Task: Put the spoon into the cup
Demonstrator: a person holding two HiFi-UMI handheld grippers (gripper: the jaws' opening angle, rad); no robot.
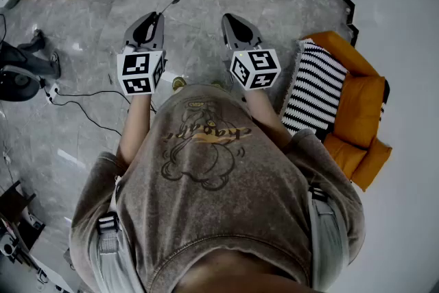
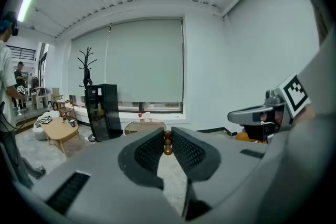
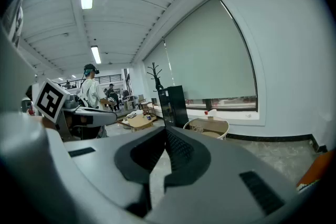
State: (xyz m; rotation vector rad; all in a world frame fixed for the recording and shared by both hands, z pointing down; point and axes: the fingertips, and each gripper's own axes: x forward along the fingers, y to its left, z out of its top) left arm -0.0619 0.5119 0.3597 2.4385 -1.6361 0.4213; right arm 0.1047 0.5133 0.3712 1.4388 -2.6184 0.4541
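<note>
Judging progress as about half complete: the left gripper is clamped on the handle of the spoon, which projects toward the head view's top, the right gripper is closed on nothing, and no cup is identifiable, so insertion remains outstanding.

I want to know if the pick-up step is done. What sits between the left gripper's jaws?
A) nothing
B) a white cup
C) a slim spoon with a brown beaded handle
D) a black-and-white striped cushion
C: the left gripper has its jaws pinched on the slim spoon with a brown beaded handle, seen in the left gripper view. In the head view the spoon pokes out past the tips.
</note>
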